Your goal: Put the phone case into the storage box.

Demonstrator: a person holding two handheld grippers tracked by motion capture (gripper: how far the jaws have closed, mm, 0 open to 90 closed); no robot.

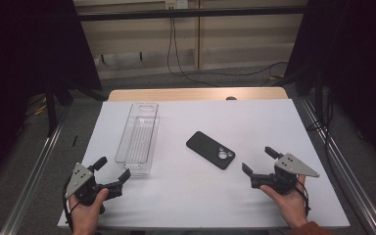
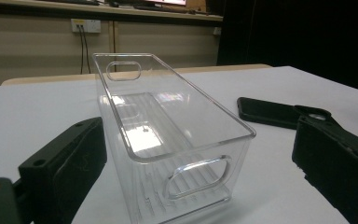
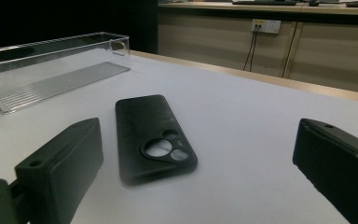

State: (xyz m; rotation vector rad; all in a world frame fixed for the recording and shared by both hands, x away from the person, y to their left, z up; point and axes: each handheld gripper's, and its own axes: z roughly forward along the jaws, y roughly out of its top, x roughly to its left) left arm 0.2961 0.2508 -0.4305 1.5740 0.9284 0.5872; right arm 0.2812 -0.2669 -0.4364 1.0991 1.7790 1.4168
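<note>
On a white surface, the left tongs sit open just before the near end of a long clear plastic bin. The right tongs, also open, face a black phone lying face down mid-surface. The left gripper view reveals the bin's oval handle cutout.

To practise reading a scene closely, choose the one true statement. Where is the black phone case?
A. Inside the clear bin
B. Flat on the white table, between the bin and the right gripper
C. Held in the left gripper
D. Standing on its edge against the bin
B: the phone case lies flat on the white table, apart from the clear bin, ahead of the open right gripper.
</note>
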